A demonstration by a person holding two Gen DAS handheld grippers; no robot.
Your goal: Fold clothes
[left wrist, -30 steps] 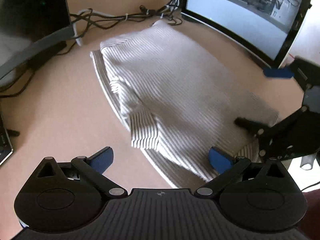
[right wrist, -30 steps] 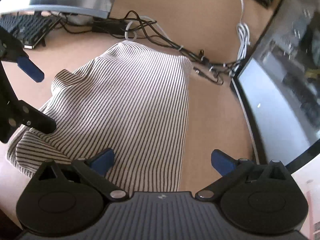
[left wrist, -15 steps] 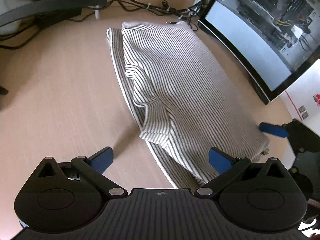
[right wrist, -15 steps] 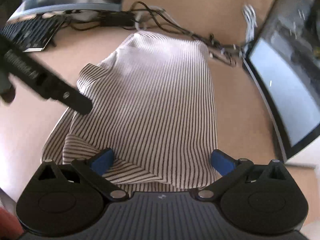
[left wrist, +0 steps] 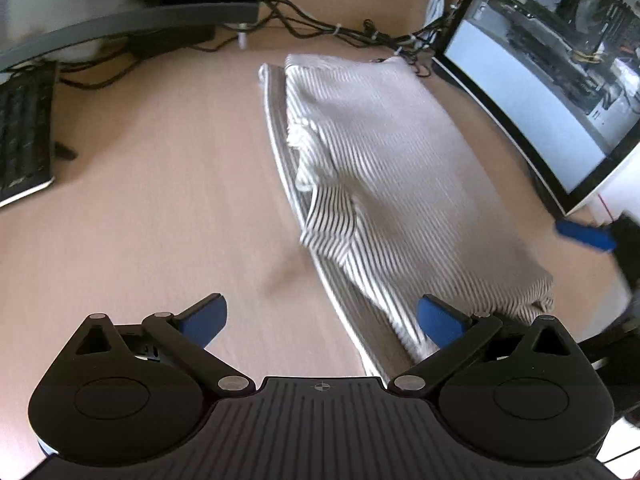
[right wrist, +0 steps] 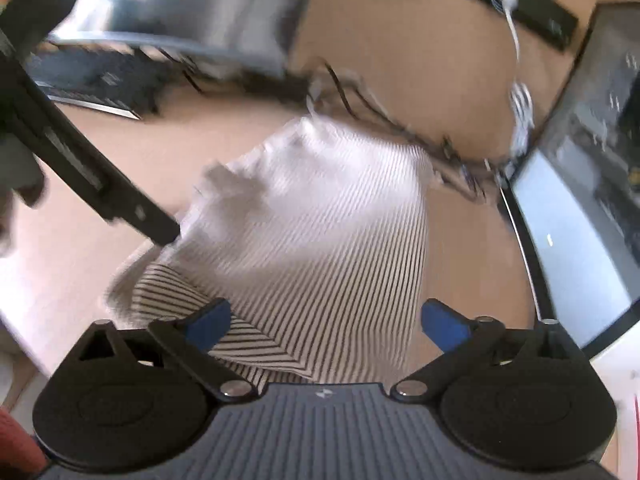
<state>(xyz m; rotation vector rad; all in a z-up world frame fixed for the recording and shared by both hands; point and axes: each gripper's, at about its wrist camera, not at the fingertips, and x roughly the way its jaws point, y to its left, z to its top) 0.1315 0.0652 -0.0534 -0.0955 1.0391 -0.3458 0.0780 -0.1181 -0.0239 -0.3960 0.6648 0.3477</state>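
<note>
A folded white garment with thin dark stripes (left wrist: 400, 184) lies on the tan desk, one flap doubled over its left side. My left gripper (left wrist: 320, 316) hovers open at the garment's near left corner, its right fingertip (left wrist: 438, 320) over the cloth edge and nothing pinched. In the right wrist view the same garment (right wrist: 320, 232) stretches away from my right gripper (right wrist: 326, 320). Its jaws are closing with the garment's near edge lying between them, pads not pressing. The other gripper's black arm (right wrist: 100, 184) crosses the left side. A blue fingertip of the right gripper (left wrist: 584, 234) shows at the right edge.
A curved monitor (left wrist: 540, 92) stands close to the garment's right side. A second monitor (left wrist: 120, 8) and a keyboard (left wrist: 24, 136) sit at the back left. Tangled cables (left wrist: 340, 32) run behind the garment. The desk's edge (right wrist: 24, 320) lies near left.
Both grippers have drawn back from the garment, which now looks smaller and farther in each view. The left view has rolled, bringing the keyboard into sight. The right fingertips stand slightly closer together.
</note>
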